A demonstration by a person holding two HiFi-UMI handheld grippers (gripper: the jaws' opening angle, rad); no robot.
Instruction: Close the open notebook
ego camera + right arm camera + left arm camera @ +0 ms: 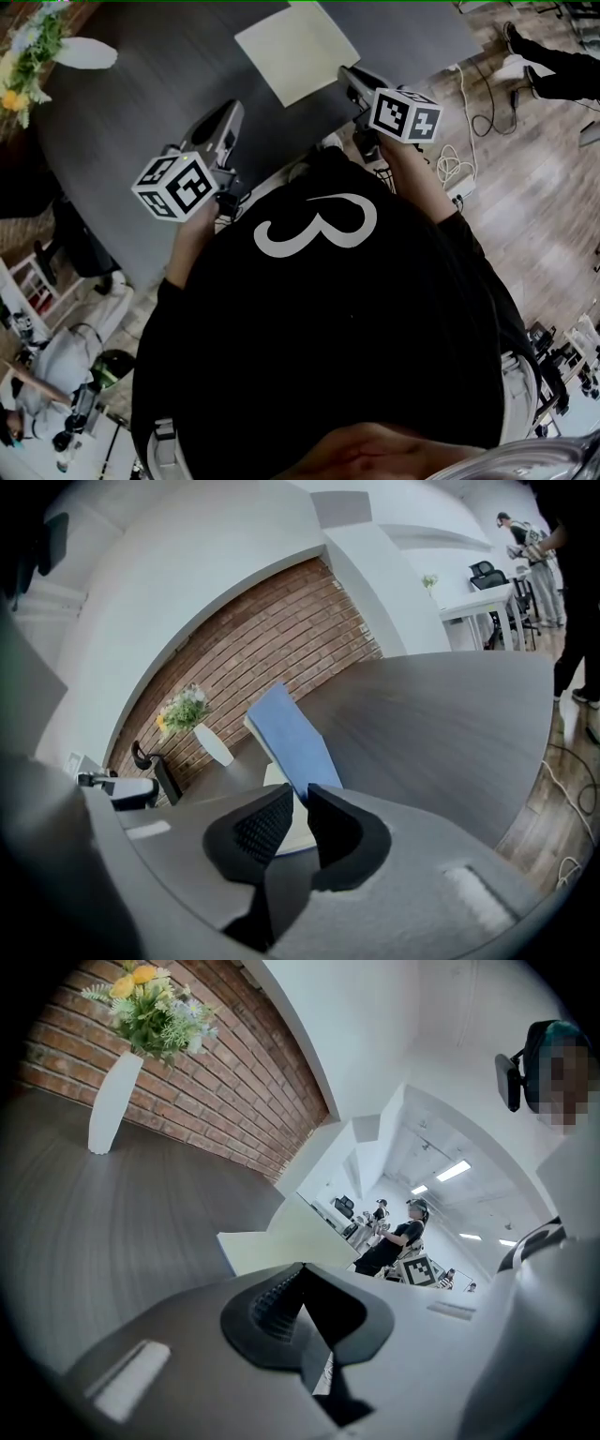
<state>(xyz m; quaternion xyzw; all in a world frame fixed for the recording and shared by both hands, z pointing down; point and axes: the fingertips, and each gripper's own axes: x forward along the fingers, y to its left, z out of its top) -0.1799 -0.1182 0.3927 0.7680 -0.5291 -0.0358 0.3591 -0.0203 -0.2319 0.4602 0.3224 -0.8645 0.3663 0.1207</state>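
The only figure we can read is a white 3 [314,225] on the person's black shirt [309,356]. The cube [173,186] on each claw carries black-and-white square markers. The left claw [302,1267] is held out over the grey bench [169,84], pointing slightly downward. Its pads are pressed together at the tips with nothing between them. The right claw [298,797] points the same way, just beside the near right edge of the notebook [295,52]. Its jaws stand a narrow slit apart, pinching nothing. The notebook lies on the bench ahead of both claws. It shows as 1 pale square in the head view and a blue face in the right gripper view.
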